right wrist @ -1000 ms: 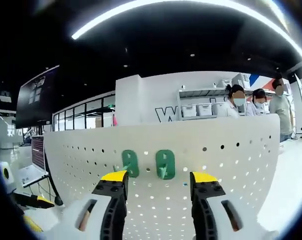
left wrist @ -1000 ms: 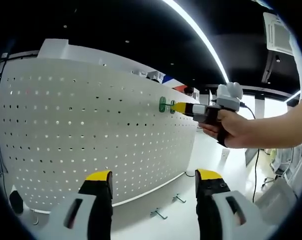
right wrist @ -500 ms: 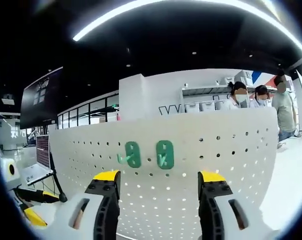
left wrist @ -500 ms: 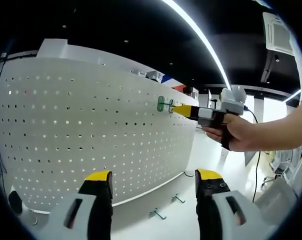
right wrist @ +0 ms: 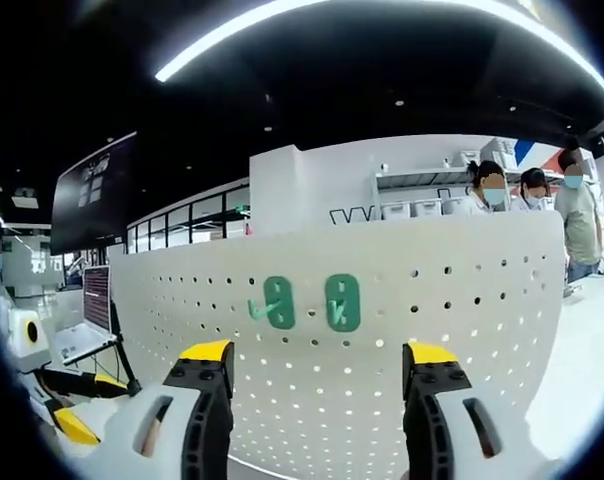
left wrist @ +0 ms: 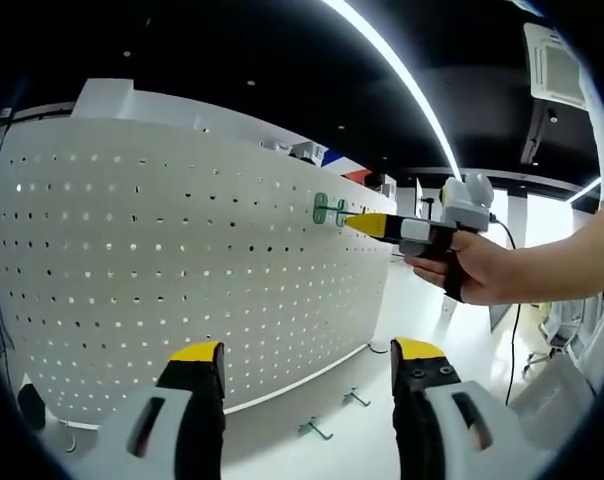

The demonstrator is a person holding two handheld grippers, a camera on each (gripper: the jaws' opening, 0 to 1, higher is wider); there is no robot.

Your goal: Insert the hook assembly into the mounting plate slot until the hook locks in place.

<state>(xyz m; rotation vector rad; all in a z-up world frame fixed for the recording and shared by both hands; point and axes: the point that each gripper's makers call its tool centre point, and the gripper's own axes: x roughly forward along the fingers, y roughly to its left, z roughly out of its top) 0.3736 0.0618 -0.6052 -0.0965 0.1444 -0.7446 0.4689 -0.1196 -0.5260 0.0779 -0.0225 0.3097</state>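
Two green hook assemblies (right wrist: 279, 303) (right wrist: 343, 303) sit side by side on the white perforated mounting plate (right wrist: 462, 300), upright against its holes. My right gripper (right wrist: 319, 352) faces them with its yellow-tipped jaws open and nothing between them, a short way off the plate. From the left gripper view the same hooks (left wrist: 322, 210) show edge-on high on the plate (left wrist: 132, 250), and the right gripper (left wrist: 364, 222), held in a hand (left wrist: 482, 265), points at them from just beside. My left gripper (left wrist: 307, 352) stands open and empty, well back from the plate.
Loose metal hooks (left wrist: 317, 428) (left wrist: 357, 397) lie on the white table at the plate's foot. Three people (right wrist: 527, 190) stand behind the plate. A laptop (right wrist: 87, 320) and a dark wall screen (right wrist: 92, 205) are off to the left.
The right gripper has drawn back slightly from the green hooks and its jaws have spread a little wider. Both hooks stay on the plate. The left gripper has held still.
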